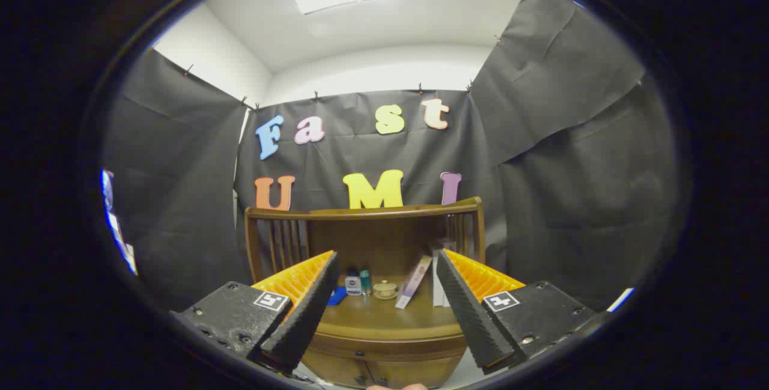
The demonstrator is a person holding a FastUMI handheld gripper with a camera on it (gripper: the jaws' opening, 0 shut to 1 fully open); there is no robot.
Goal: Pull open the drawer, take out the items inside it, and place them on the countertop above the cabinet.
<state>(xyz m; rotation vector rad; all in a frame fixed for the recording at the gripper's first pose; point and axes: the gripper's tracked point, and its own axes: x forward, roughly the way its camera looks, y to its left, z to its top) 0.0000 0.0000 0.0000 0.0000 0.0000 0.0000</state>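
Wooden cabinet (384,342) sits straight ahead of your gripper (384,312), whose fingers are spread wide with nothing between them. Its drawer (384,348) lies below and just beyond the fingertips, front facing you, so you need to drop low before reaching in.
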